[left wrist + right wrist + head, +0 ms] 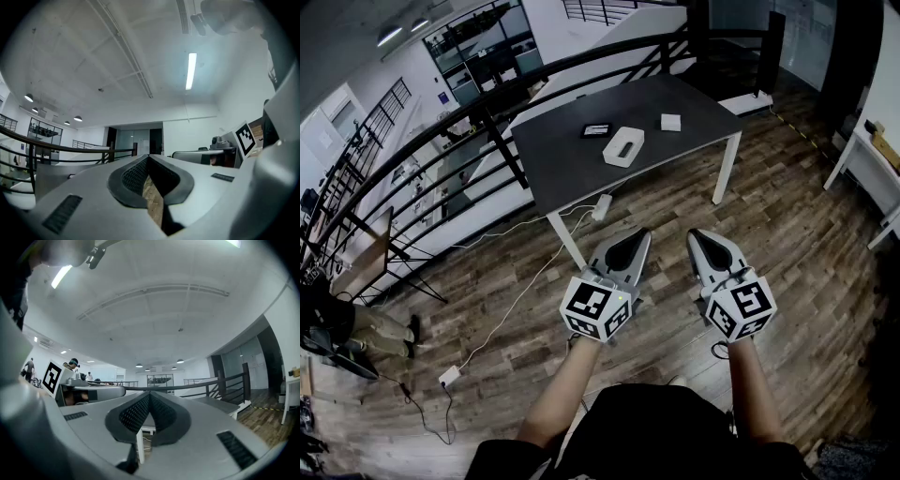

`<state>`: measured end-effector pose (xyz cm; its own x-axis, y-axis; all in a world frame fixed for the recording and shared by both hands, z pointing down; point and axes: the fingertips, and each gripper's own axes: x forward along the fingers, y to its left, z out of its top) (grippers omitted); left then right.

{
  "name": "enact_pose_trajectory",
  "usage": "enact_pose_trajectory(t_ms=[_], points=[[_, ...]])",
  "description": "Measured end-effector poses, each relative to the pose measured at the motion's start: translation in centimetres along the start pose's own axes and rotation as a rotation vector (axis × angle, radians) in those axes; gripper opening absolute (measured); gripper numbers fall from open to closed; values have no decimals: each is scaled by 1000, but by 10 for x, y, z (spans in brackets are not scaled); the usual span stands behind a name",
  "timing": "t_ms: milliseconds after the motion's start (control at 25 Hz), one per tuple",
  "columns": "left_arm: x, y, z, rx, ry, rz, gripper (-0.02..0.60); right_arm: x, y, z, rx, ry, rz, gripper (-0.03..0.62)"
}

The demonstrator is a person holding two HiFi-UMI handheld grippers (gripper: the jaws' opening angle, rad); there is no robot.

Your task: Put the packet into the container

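Note:
A dark grey table (694,105) stands ahead in the head view. On it lies a white oblong container (622,146), with a small flat black packet (596,129) just behind it on the left and a small white square item (671,122) to its right. My left gripper (641,232) and right gripper (695,233) hover side by side over the wooden floor, short of the table's near edge. Both are shut with nothing between the jaws. The left gripper view shows the left gripper (149,157) closed and tilted up toward the ceiling. The right gripper view shows the right gripper (150,393) closed too, with the table's edge beyond it.
A black railing (441,122) runs behind and left of the table. A white cable with an adapter (449,377) trails across the floor from the table's leg (568,241). White furniture (867,159) stands at the right. A seated person's legs (366,330) show at the far left.

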<state>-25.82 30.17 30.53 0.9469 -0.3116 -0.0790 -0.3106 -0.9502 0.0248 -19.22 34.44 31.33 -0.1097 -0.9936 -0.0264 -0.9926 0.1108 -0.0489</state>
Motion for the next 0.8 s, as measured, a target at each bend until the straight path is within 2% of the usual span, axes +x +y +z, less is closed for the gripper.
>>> enact_pose_trajectory(t_ms=[240,600,800], points=[[1,-6,-3,5,8,5,6,-8,-3,4,20,-38,-2,5],[6,-20,-8,9,28,20,6,-21,-10,1,14,-16,0,5],[23,-36,-15,15,42,20,6,-33,-30,-2,8,-12,3,5]])
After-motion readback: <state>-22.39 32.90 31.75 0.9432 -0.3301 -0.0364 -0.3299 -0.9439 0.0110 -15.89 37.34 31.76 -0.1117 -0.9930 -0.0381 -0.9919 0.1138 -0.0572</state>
